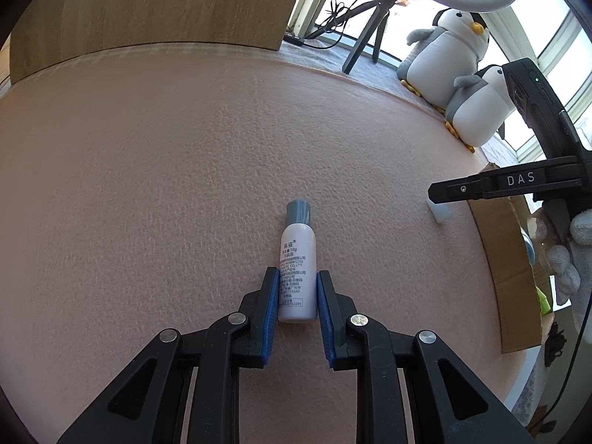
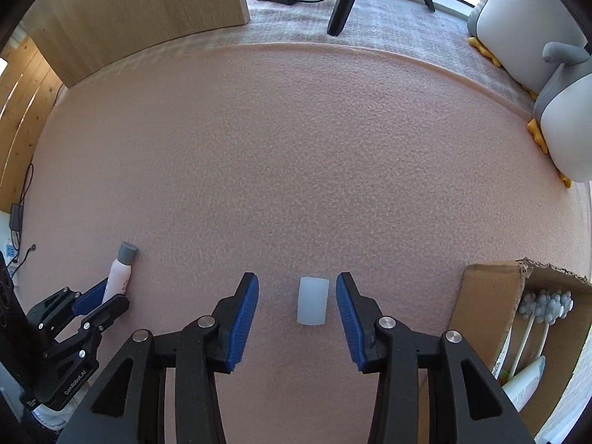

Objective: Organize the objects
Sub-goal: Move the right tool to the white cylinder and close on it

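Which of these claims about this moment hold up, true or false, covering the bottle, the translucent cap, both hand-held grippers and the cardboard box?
1. The white bottle lies on the pink mat between the blue pads of the left hand-held gripper. True.
2. The bottle's grey cap points toward the gripper. False: it points away from it.
3. The right hand-held gripper is clamped on the translucent cap. False: its jaws are open, with gaps either side of the cap.
4. The cardboard box is empty. False: white-handled items and a tube show inside.
5. Plush penguins sit beyond the mat near the window. True.
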The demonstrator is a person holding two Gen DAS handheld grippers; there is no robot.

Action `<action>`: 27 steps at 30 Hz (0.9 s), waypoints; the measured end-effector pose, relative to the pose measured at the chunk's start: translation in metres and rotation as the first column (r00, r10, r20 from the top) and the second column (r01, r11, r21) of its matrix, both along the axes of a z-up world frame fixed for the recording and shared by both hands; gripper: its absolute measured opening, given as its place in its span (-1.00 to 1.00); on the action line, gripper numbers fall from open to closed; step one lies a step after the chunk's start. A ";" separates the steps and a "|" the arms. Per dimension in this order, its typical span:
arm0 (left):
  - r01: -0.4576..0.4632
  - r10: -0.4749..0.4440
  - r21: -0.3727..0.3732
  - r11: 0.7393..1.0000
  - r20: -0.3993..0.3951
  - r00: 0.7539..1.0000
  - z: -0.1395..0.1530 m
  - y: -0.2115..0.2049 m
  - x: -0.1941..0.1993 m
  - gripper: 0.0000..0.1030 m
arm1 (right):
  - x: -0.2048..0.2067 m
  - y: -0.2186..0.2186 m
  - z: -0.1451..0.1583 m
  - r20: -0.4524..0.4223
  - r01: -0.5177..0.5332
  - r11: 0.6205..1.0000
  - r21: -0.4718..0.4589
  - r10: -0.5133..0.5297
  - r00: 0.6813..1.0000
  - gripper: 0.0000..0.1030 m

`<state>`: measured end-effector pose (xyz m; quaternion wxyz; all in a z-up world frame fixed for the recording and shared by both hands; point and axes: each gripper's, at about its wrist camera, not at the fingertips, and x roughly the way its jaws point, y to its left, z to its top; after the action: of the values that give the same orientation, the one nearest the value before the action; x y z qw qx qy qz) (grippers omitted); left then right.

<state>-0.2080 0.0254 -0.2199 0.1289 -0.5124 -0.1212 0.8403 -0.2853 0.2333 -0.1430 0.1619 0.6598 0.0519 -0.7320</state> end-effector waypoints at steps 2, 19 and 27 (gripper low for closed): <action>0.002 -0.002 0.002 1.000 0.000 1.000 0.000 0.000 0.000 -0.58 | 0.013 0.000 -0.008 -0.007 0.004 1.000 0.006 -0.004 1.000 -0.24; 0.004 -0.004 -0.017 1.000 0.015 1.000 0.002 0.004 -0.006 -0.57 | 0.025 0.018 -0.004 -0.072 0.056 0.998 -0.012 -0.057 0.996 -0.26; 0.029 -0.028 -0.010 1.000 0.029 0.999 0.005 0.012 -0.008 -0.10 | 0.046 -0.002 -0.002 -0.150 -0.015 0.998 0.056 0.023 0.988 -0.56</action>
<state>-0.2159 0.0370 -0.2152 0.1364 -0.5267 -0.1113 0.8316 -0.2392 0.2314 -0.1450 0.1466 0.6064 0.0902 -0.7763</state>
